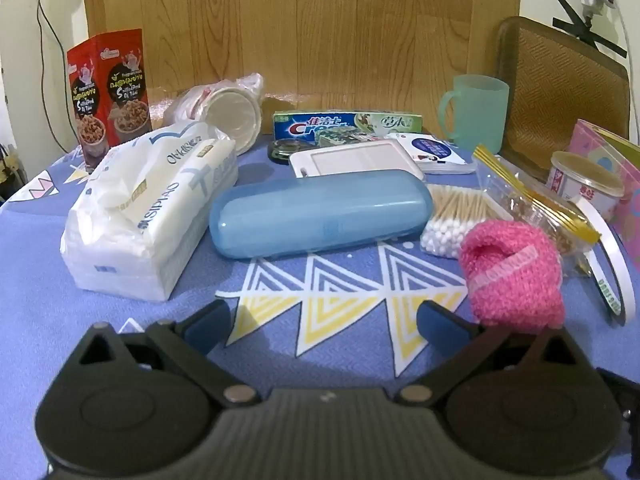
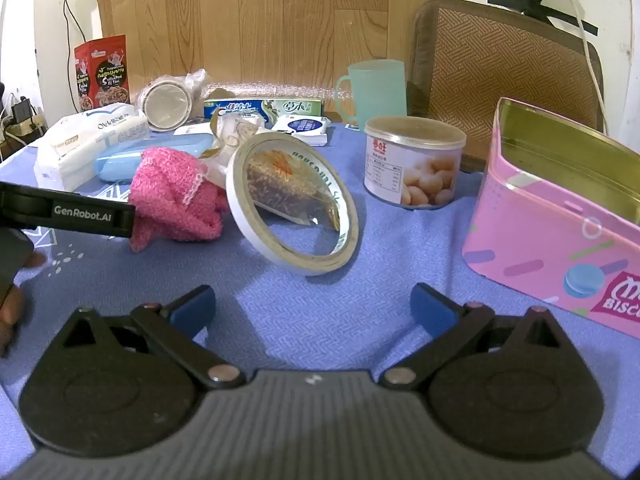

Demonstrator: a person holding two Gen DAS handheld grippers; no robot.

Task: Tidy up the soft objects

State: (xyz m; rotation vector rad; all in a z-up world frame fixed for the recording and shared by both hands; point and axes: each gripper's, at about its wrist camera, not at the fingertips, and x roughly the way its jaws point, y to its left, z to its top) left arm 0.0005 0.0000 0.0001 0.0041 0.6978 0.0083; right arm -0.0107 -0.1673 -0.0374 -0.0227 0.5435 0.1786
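Note:
A fluffy pink sock bundle (image 1: pixel 514 272) lies on the blue patterned cloth, just ahead and right of my left gripper (image 1: pixel 322 326), which is open and empty. The sock also shows in the right wrist view (image 2: pixel 176 194), where the left gripper's black body (image 2: pixel 68 214) sits just left of it. A white soft tissue pack (image 1: pixel 148 208) lies at the left; it also shows far left in the right wrist view (image 2: pixel 84 144). My right gripper (image 2: pixel 312 310) is open and empty, low over the cloth in front of a tape roll (image 2: pixel 292 204).
An open pink biscuit tin (image 2: pixel 556 220) stands at the right. Nearby are a snack can (image 2: pixel 414 160), a blue plastic case (image 1: pixel 320 212), cotton swabs (image 1: pixel 456 216), a zip bag of snacks (image 1: pixel 532 204), a toothpaste box (image 1: pixel 348 124), a green mug (image 1: pixel 476 112), a red snack box (image 1: pixel 108 88) and a tipped paper cup (image 1: pixel 232 116).

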